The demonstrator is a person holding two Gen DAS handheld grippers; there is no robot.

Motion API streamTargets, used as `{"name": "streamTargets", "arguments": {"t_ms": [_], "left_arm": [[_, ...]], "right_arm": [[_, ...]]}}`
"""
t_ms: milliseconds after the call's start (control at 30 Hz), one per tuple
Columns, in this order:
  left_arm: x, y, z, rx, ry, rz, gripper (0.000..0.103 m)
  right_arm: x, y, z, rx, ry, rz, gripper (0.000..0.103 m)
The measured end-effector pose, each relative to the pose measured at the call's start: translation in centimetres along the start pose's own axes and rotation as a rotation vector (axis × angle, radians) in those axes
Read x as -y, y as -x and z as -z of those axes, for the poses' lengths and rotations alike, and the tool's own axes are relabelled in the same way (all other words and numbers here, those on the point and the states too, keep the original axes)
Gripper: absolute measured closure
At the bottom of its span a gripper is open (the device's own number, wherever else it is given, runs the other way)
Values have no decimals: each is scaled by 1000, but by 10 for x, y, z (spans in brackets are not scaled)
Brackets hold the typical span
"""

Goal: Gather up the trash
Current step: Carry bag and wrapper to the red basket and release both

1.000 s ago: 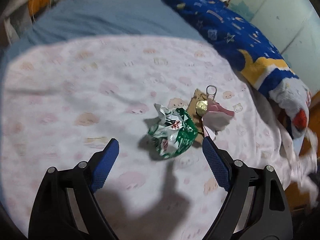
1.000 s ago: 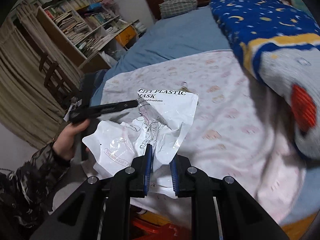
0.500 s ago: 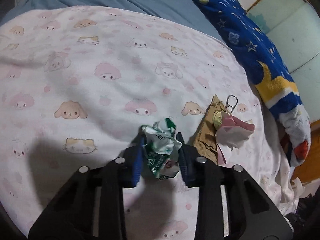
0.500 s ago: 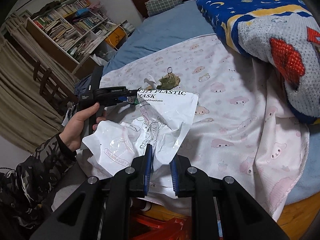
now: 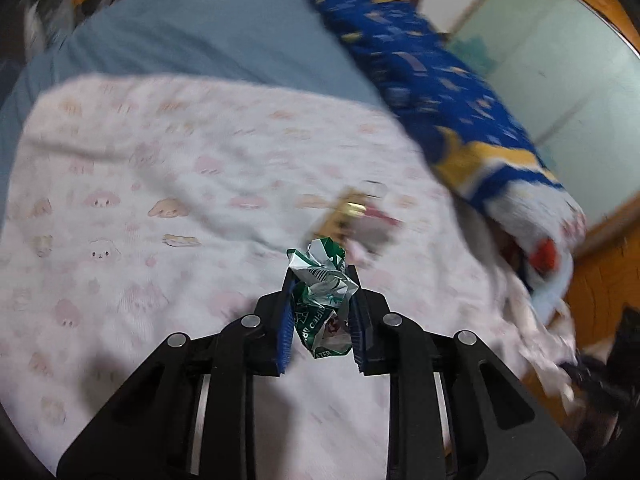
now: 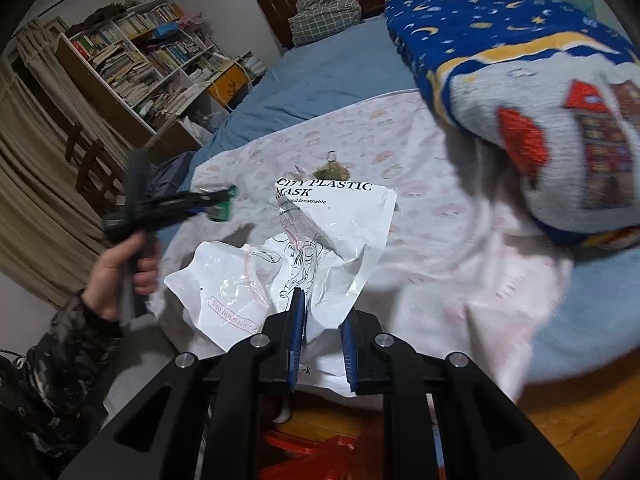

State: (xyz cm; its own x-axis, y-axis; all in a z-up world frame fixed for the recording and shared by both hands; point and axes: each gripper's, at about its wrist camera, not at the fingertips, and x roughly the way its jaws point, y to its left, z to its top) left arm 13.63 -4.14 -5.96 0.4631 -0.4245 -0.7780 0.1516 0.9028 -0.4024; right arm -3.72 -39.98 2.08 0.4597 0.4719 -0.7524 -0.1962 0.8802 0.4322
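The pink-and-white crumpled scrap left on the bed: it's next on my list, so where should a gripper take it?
Judging from the blurred left wrist view, grip the pink-and-white scrap across its raised crumpled bulk, coming from above. It lies beside the brown wrapper on the sheet, so a low sideways approach would likely snag both.

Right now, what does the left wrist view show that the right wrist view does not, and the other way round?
Only the left wrist view shows, up close, the crumpled green wrapper pinched in the left claw, and a glass door at right.

Only the right wrist view shows the white plastic bag pinched in the right claw, the bookshelf and the person's left hand.

Both show the pink patterned sheet, the blue star blanket and the leftover trash pile.
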Motion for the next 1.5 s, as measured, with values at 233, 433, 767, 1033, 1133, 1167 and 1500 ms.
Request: {"name": "streamTargets", "arguments": {"t_ms": [233,433,767,1033,1133,1167,1500], "left_arm": [[93,53,46,-5,-191,128,80],[168,49,117,-115,-342,220,80],[229,-16,213,-355,-531,226,78],[241,-43,240,-400,-578,150,53],[245,-42,241,-391,-583,143,42],[246,-41,241,-382,-583,142,40],[234,-37,235,-371,-539,159,35]], "right_arm": [[14,57,55,-34,-39,90,85],[45,75,131,-118,-134,154,84],[110,40,244,-210,-342,153,83],[133,12,276,-242,-390,181,69],[135,6,275,-240,-386,200,68],[136,6,276,-237,-386,201,68],[139,24,262,-192,-390,236,62]]}}
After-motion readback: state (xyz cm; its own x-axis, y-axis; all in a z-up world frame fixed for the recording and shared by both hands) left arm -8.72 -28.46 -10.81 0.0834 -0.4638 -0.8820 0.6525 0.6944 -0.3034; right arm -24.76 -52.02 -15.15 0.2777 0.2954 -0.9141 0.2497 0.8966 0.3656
